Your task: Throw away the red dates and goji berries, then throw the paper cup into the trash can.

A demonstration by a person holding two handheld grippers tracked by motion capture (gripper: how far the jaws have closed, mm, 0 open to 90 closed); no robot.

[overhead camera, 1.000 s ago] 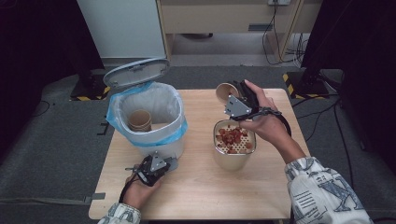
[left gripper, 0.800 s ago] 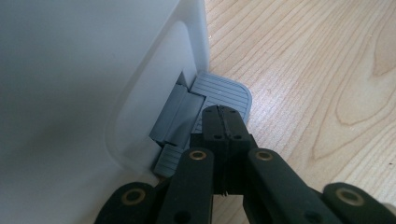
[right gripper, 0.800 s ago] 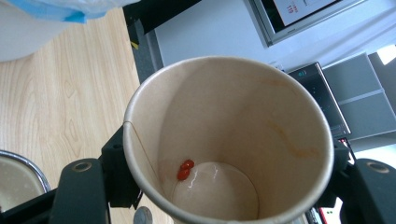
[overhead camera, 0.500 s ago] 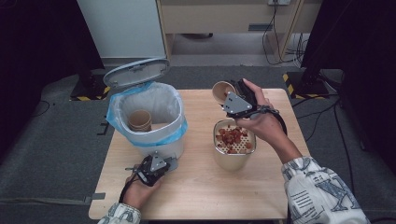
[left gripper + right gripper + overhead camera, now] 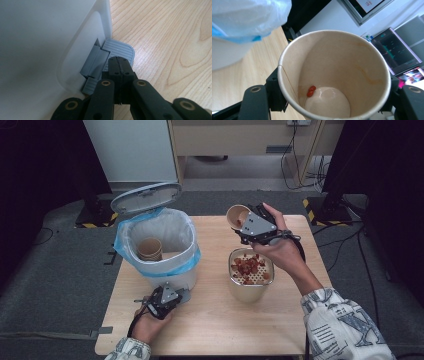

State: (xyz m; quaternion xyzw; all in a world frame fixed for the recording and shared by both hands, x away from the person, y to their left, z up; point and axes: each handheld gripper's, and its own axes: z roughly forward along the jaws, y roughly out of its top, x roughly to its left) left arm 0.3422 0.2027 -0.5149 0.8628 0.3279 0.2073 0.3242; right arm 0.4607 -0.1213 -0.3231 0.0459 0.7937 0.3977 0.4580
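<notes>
My right gripper (image 5: 246, 223) is shut on a paper cup (image 5: 237, 215), which it holds tipped on its side above the far edge of a metal strainer pot (image 5: 250, 287) full of red bits (image 5: 249, 267). In the right gripper view the cup (image 5: 342, 57) sits between the black jaws, its wet bottom bare except for two red bits (image 5: 311, 91). My left gripper (image 5: 180, 295) is shut with nothing in it. Its tip (image 5: 119, 62) rests on the grey pedal (image 5: 119, 48) at the foot of the white bin (image 5: 180, 232). The bin's lid (image 5: 146, 198) stands open.
The bin has a blue bag liner (image 5: 192, 260) and another paper cup (image 5: 149, 248) lying inside it. It stands on the left half of the wooden table (image 5: 210, 320). Black stands and cables (image 5: 320, 202) are on the floor beyond the table.
</notes>
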